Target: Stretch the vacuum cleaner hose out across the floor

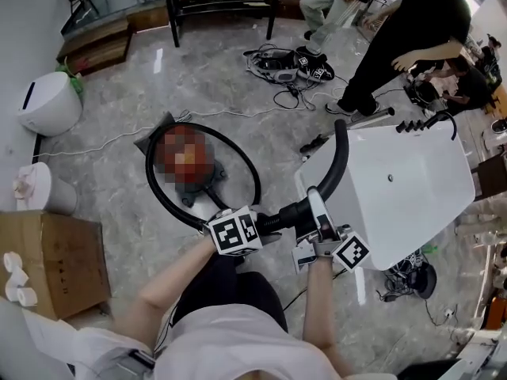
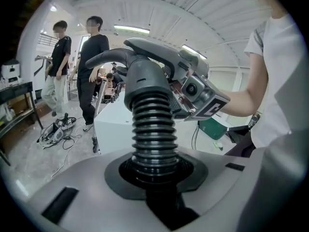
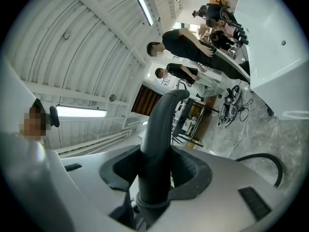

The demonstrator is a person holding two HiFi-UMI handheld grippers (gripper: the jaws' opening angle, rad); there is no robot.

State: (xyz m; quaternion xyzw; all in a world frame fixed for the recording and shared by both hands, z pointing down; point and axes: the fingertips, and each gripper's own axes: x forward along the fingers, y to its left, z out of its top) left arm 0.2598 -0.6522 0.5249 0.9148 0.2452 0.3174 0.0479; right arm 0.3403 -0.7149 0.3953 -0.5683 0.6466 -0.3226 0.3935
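The left gripper [image 1: 269,222] was closed on the ribbed end of the hose [image 2: 153,124], its jaws pressed against the ridges. Right beside it, the right gripper [image 1: 321,226] was clamped on the smooth curved handle [image 3: 161,129], which rose past its jaws and arched away. Both were held up above the floor [image 1: 119,141], close to the person's body.

From the left gripper the rest of the hose [image 1: 252,182] ran down and out in a full loop that circled the vacuum [image 1: 202,192], well ahead of that gripper. None of it lay straight yet.

Several risks followed from this. A pull with the loop wrapped round the vacuum would probably drag or tip the machine rather than pay the hose out, or cinch the loop into a kink. The ribbed end could slip ridge by ridge through the left jaws if the load came along the hose, since only friction held it. The handle's free end stood very near the white unit [image 1: 412,188] on the far side of the right gripper, and a swing that way would likely strike it. Farther ahead lay cables [image 1: 285,66] and standing people [image 1: 412,38], so a hose swept out in that direction could snag or trip someone.
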